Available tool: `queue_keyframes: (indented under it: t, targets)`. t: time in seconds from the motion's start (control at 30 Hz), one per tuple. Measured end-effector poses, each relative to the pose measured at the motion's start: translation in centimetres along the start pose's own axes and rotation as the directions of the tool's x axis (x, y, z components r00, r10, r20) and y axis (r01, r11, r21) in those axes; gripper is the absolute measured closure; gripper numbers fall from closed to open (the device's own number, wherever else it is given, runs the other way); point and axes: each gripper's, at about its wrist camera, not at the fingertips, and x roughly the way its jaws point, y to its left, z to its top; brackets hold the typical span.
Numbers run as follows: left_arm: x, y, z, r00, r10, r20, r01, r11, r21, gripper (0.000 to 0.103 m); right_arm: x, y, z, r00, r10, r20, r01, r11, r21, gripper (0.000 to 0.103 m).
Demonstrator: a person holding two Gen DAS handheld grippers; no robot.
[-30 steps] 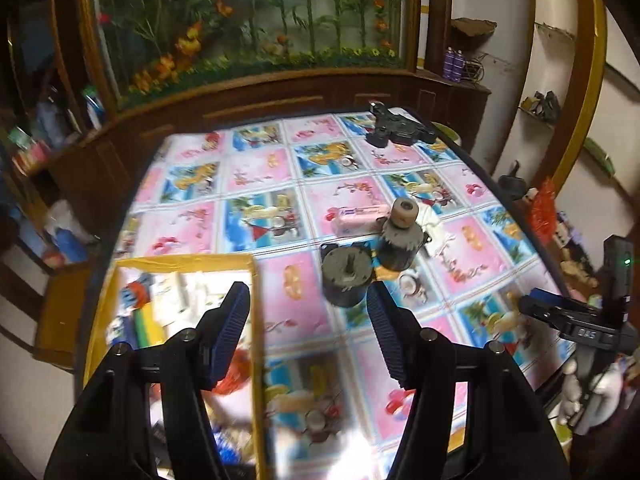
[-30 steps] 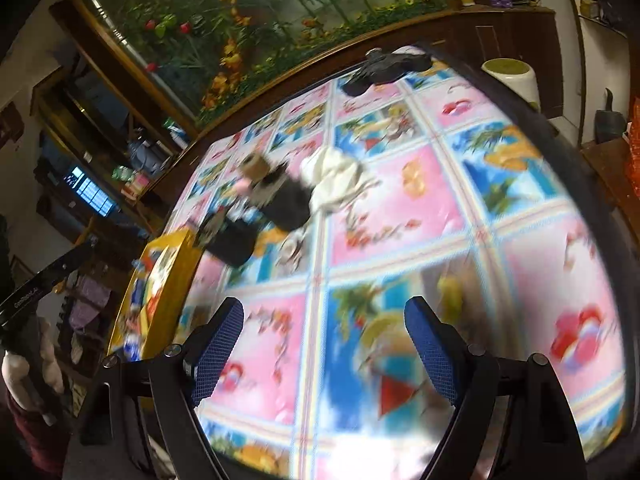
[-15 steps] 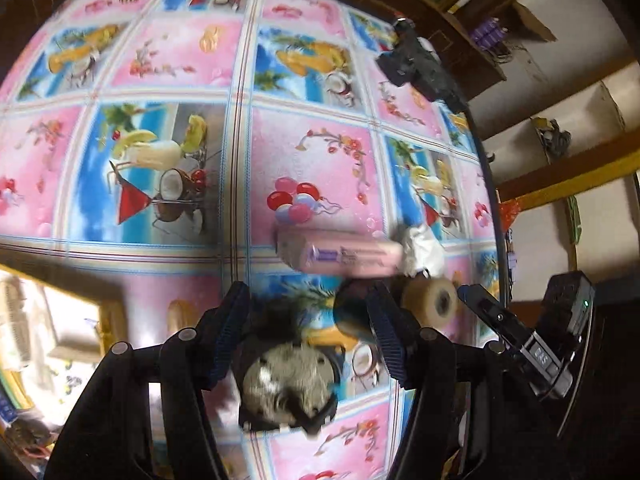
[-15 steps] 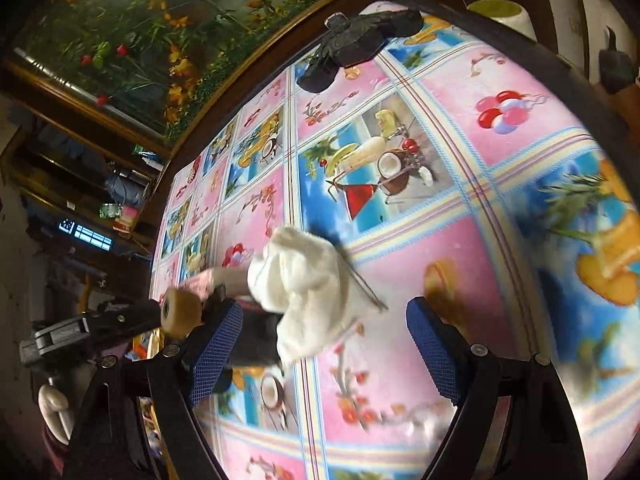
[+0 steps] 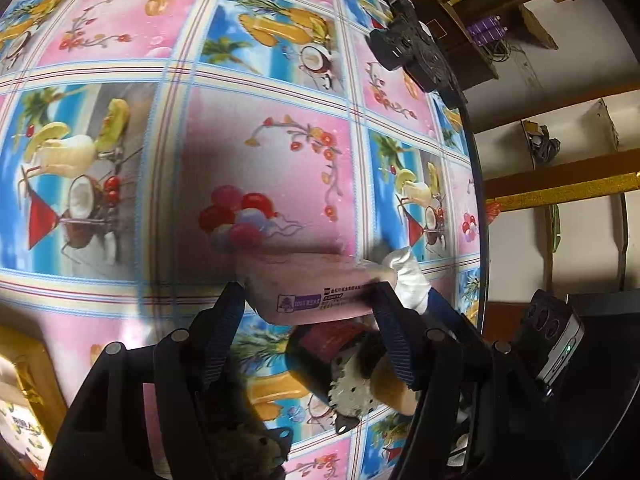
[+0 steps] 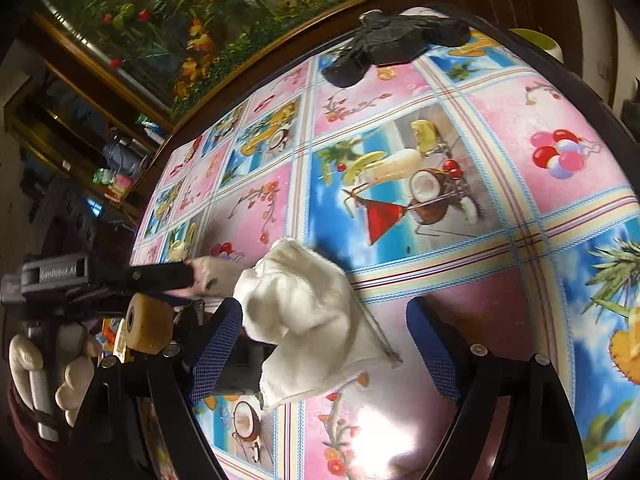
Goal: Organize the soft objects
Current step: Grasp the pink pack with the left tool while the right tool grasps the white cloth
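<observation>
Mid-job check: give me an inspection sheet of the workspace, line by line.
Surface: round table under a glossy pink-and-blue picture cloth.
Job's things: pink tissue pack, white cloth, dark plush toys bunched near the table edge.
Clutter: black device at the far edge; yellow-rimmed box.
Grippers: left gripper opening, fingers around the tissue pack; right gripper open, white cloth between its fingers, not pinched.
Cables: tangled wires on a wall shelf.
Surroundings: flower picture, wooden shelves.
</observation>
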Motion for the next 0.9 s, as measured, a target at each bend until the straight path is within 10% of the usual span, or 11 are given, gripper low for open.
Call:
queue_keyframes:
  t: [0.63,0.9]
  targets:
    - [3.0,-2.1,2.2,0.999,-0.03,-0.04,0.027,0.998,-0.064,0.023,0.8,1.5,-1.2,0.999,-0.017,0.041,0.021,0.994,-0.104,0.021]
    - [1.6,-5.1,1.7,0.998,-0.011,0.065,0.005,0.995,0.104,0.04,0.7,1.5,-1.5,1.0,-0.012,0.024,0.014,0.994,-0.109,0.075]
